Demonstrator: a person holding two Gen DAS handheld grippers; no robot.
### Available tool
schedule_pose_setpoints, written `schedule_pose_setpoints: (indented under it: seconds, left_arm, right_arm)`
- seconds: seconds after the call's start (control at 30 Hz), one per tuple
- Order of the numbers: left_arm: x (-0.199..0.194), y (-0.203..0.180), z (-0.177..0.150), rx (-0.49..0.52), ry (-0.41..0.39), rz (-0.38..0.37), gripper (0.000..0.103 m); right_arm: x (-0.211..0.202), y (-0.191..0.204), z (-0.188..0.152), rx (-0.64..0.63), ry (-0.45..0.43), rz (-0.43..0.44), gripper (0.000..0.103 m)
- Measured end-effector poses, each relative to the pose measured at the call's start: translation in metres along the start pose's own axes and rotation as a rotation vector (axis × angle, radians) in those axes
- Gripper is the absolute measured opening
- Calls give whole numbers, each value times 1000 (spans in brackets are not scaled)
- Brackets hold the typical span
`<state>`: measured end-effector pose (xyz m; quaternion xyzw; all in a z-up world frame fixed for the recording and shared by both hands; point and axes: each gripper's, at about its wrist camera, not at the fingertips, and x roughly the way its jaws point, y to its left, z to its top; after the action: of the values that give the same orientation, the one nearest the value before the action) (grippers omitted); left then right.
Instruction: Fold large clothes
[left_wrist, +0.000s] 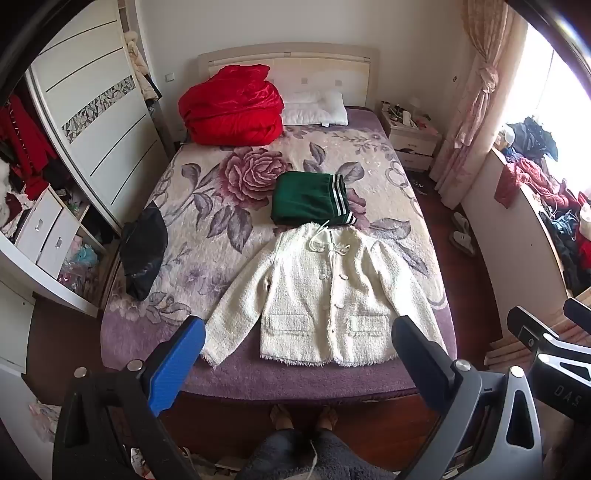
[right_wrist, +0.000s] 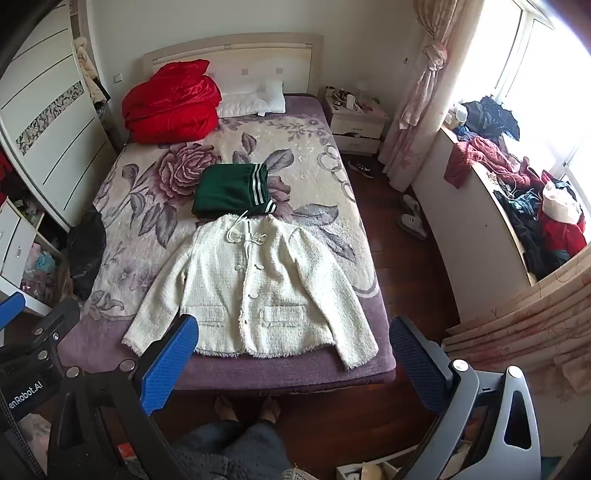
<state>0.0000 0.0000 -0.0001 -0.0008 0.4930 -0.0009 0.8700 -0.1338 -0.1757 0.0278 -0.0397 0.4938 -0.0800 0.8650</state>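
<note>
A cream bouclé jacket (left_wrist: 325, 295) lies spread flat, front up, at the foot of the bed (left_wrist: 258, 373), its nubby weave rough and loopy, the hem and cuffs frayed into a short fringe, two flap pockets low on the front and a white cord tied loosely at the collar. Both sleeves angle outward; the cuff on the right of each view reaches the mattress edge. Just behind the collar, touching it, sits a folded dark green garment (left_wrist: 310, 199) with white stripes along one side, a neat soft block. The plush bedspread under them bears large mauve roses and grey leaves with a plain purple border. Near the headboard rest a glossy red quilt (left_wrist: 231, 105), bundled in thick folds, and a white pillow (left_wrist: 317, 109). A crumpled black garment (left_wrist: 142, 254) hangs over the bed's left edge, its shape hard to read. The left gripper (left_wrist: 297, 349) and the right gripper (right_wrist: 293, 349) hover above the foot of the bed, jaws spread wide with nothing between them, their blue textured pads clear of the cloth. The person's feet show below, legs cut off by the frame
</note>
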Motion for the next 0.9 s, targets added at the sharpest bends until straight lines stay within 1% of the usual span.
schedule_pose_setpoints:
  seconds: [0.57,0.8,0.9]
  left_arm:
    - [3,3,1,2,-4,-5,103]
    - [-3,0,2,1,-7,2,103]
    - [-9,7,6,2,-12,2,103]
  right_arm:
    - [-1,-6,3,2,-4,11,103]
    - [-2,-8,5,-1,-2,12,103]
    - [-2,-9,5,-2,-1,12,103]
